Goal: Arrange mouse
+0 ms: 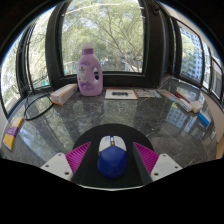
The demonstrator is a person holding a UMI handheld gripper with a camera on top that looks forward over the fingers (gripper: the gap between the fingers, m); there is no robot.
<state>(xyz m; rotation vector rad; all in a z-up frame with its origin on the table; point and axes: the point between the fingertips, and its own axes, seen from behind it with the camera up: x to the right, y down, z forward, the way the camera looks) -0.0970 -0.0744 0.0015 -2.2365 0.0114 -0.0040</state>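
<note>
A blue and white mouse [111,157] lies on a round black mouse pad [112,131] on the dark marbled table [100,115]. It stands between the fingers of my gripper [112,160], close in at their base. The left magenta pad [80,156] and the right magenta pad [145,157] flank the mouse with a small gap on each side. The gripper is open.
A purple detergent bottle [89,73] stands at the far edge by the windows. A flat booklet [121,94] lies to its right. A box [62,93] and a black cable [35,108] are at the left, and several boxes [186,97] at the right.
</note>
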